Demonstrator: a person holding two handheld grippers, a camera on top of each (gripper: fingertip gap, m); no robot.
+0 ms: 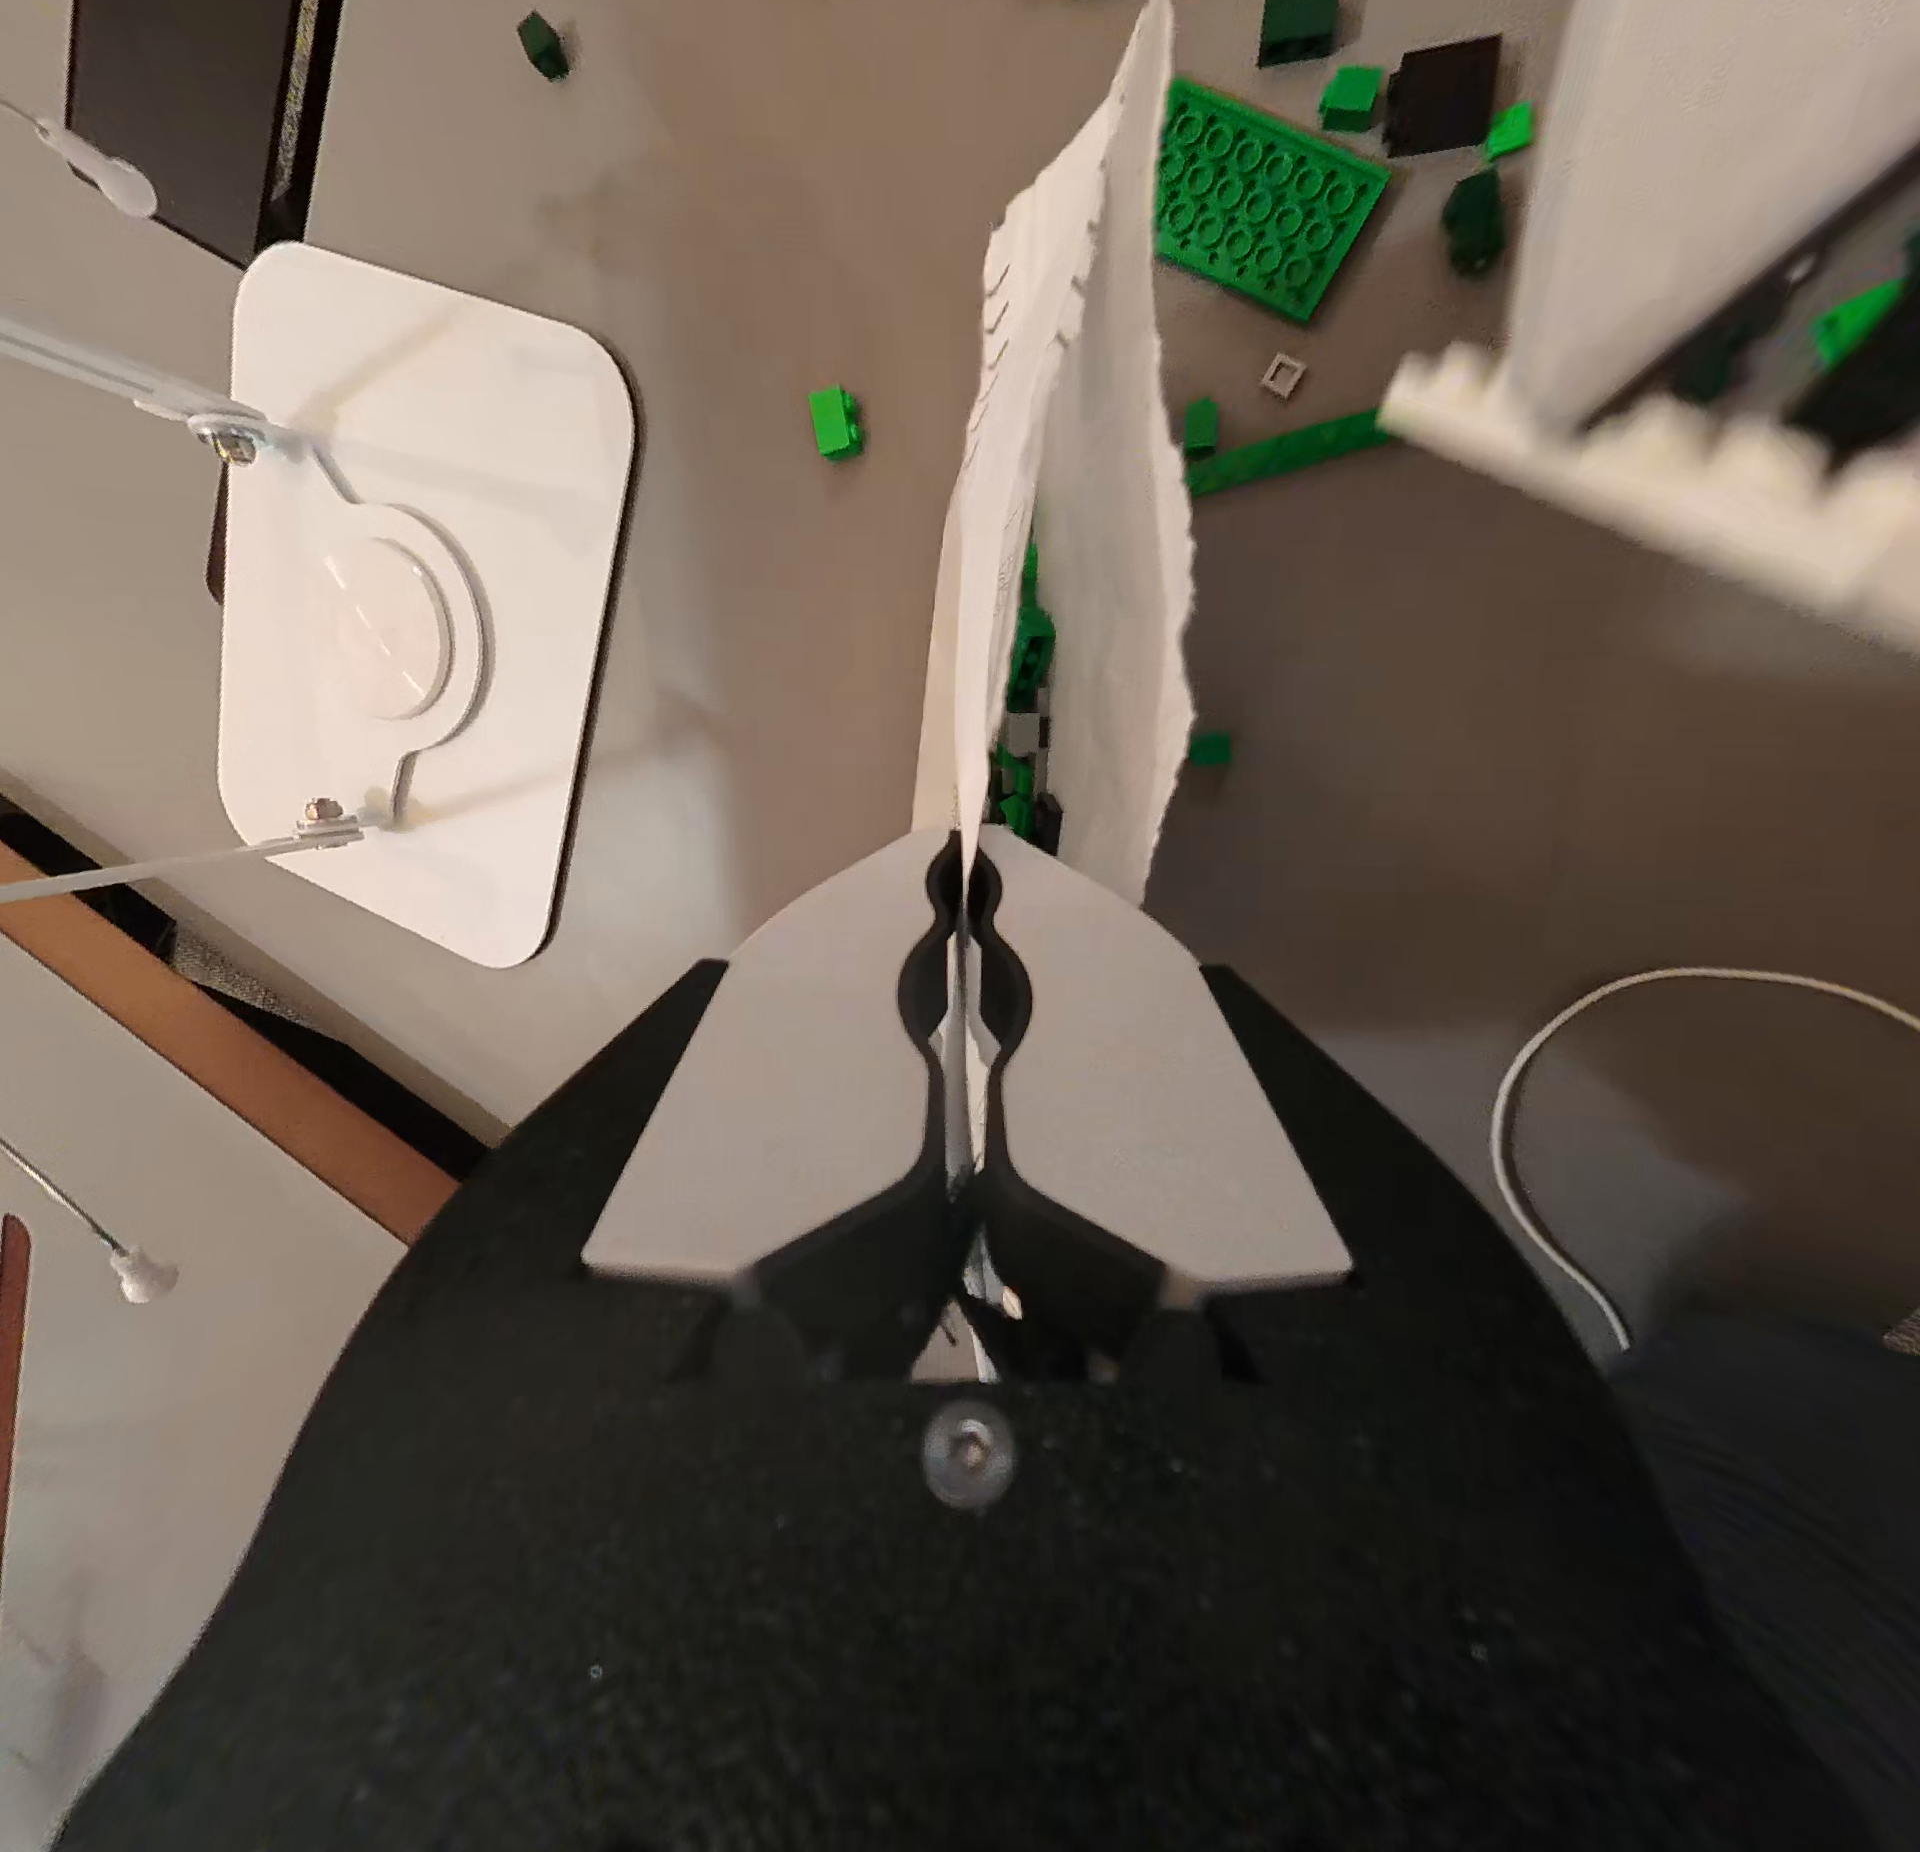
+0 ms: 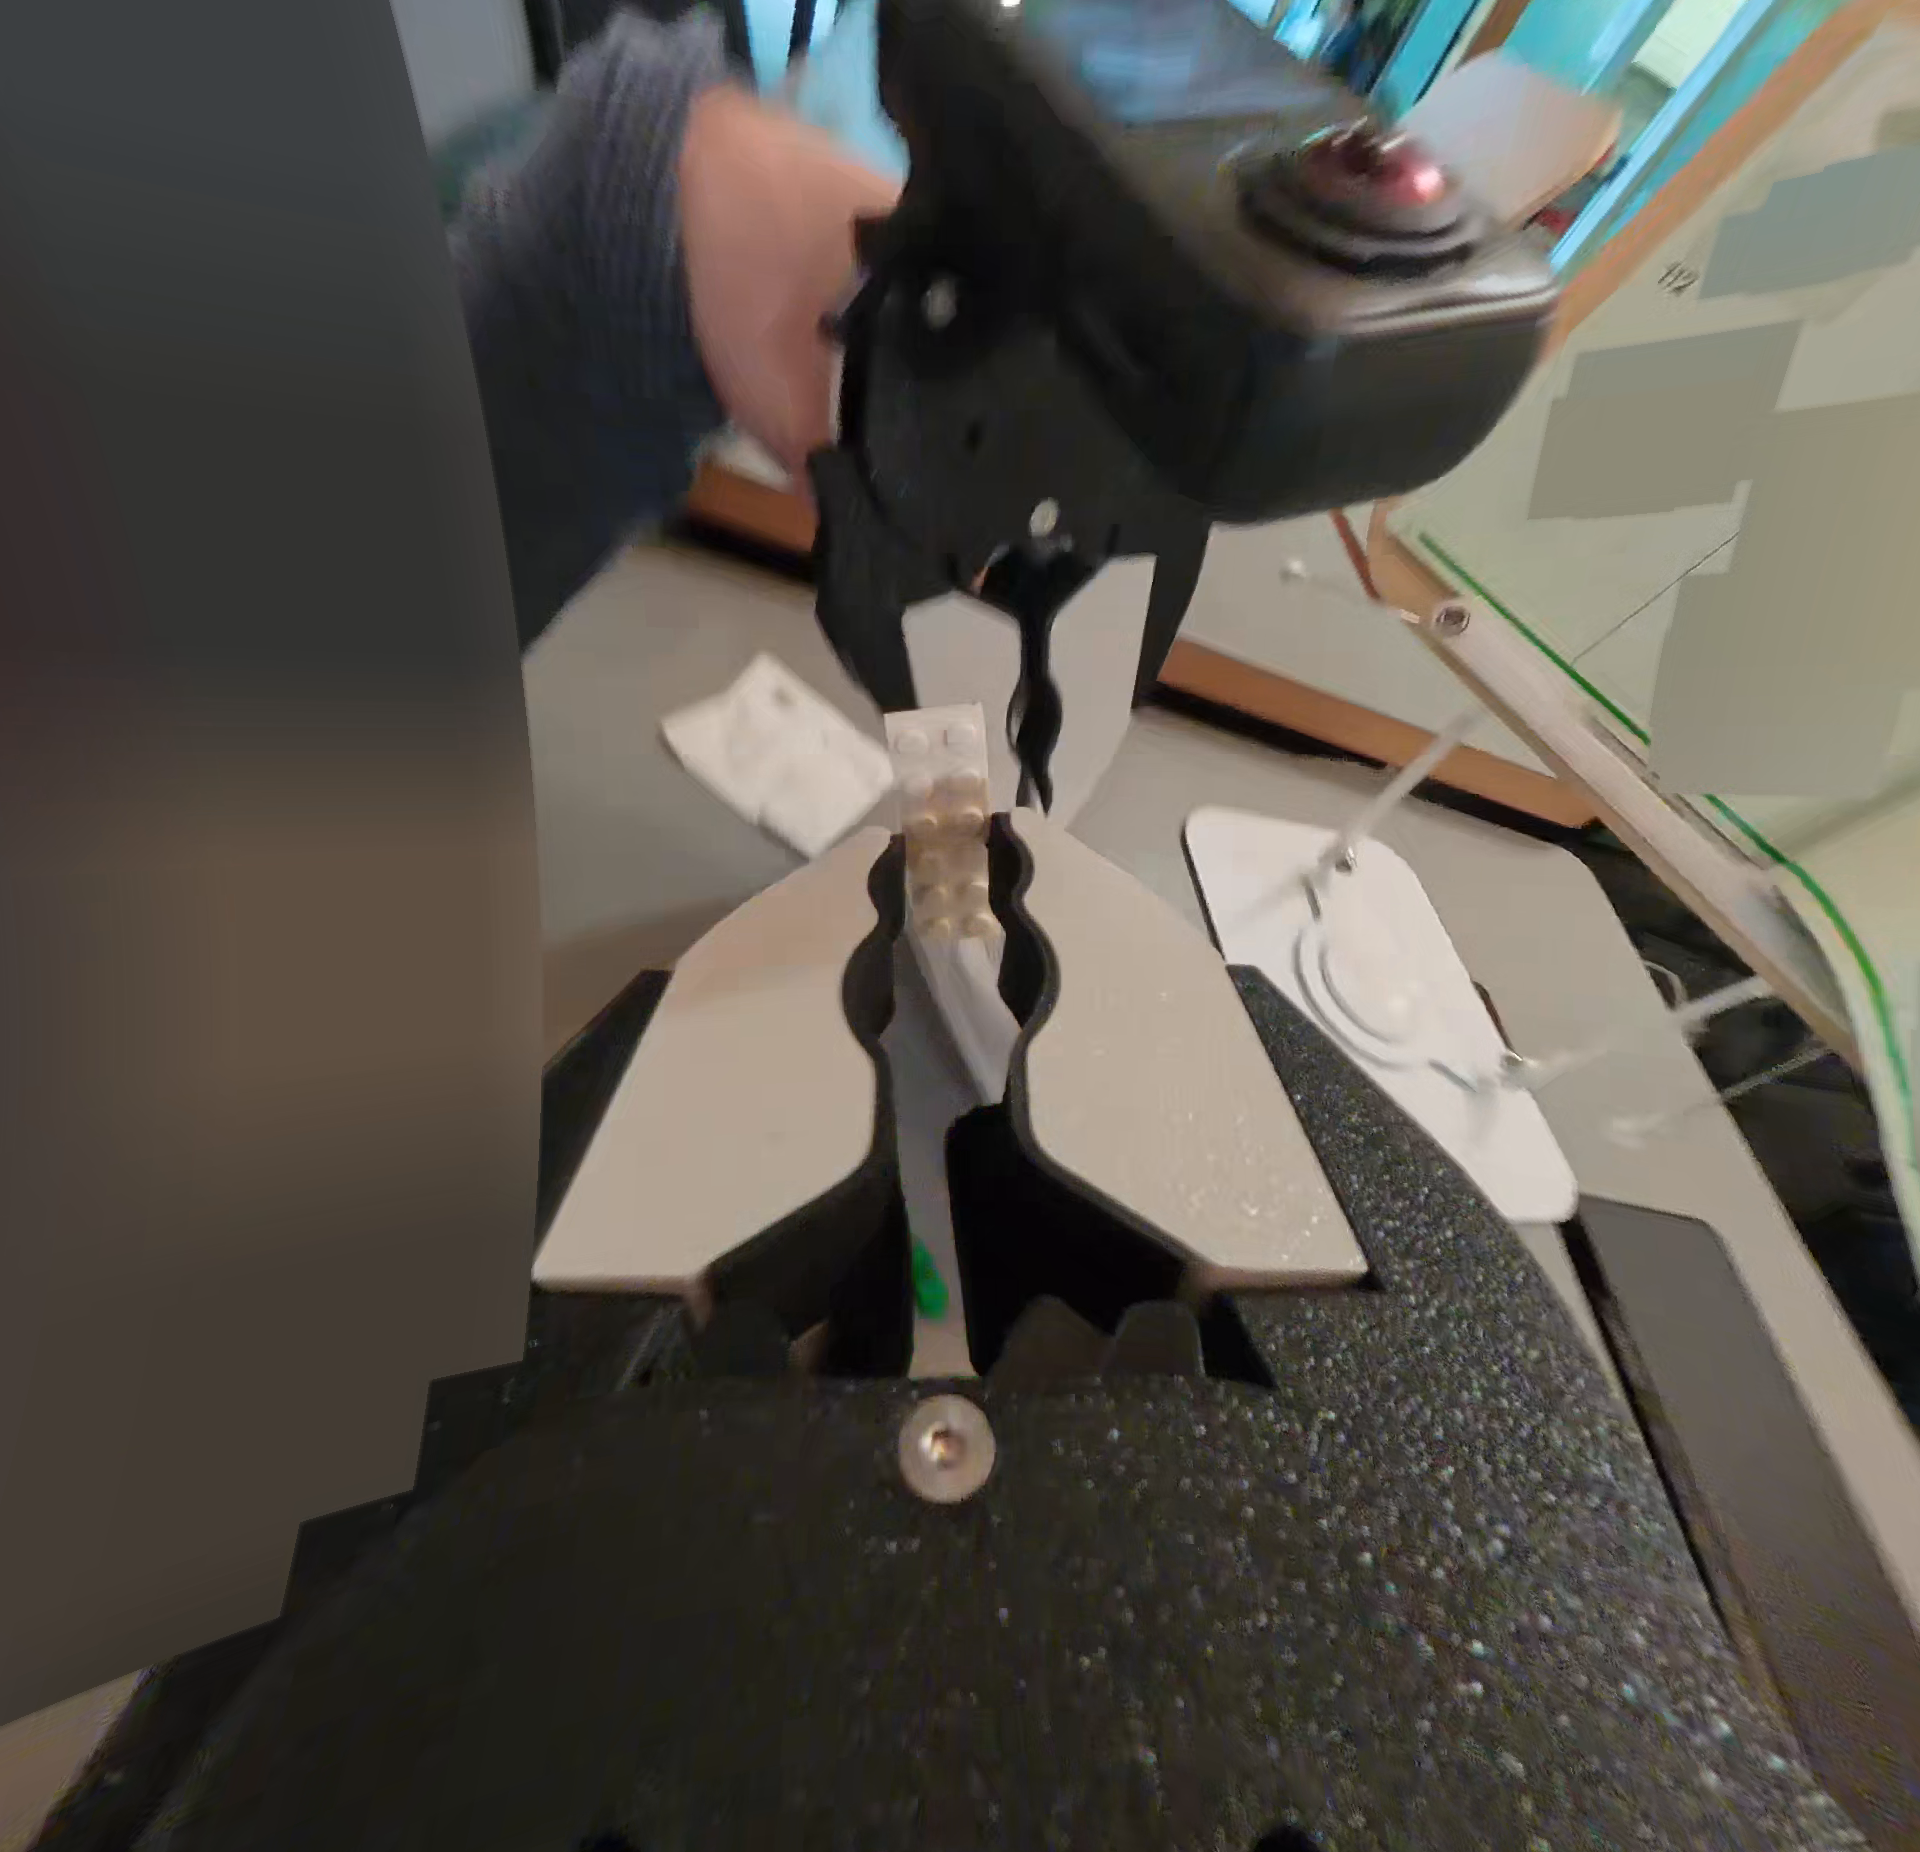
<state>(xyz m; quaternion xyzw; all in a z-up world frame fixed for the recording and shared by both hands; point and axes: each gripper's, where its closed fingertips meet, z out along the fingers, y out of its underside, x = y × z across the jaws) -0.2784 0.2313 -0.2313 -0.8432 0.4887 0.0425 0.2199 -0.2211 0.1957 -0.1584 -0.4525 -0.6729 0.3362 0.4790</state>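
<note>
Left gripper (image 1: 966,867): clamped on torn white paper (image 1: 1081,514), sheet rising ahead from the tips.
Right gripper (image 2: 948,836): closed on white studded plate (image 2: 948,857), plate poking past the tips.
Progress: both items lifted; green bricks (image 1: 1262,197) loose on table (image 1: 748,244) beyond left gripper.
Containers: none seen.

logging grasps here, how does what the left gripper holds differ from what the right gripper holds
The left gripper is shut on a thin, limp white paper bag with a ragged torn edge, which stands edge-on past the fingertips. The right gripper is shut on a rigid white studded plate, narrow, with rows of studs facing the camera. Both are white and both stick out beyond the fingertips.
</note>
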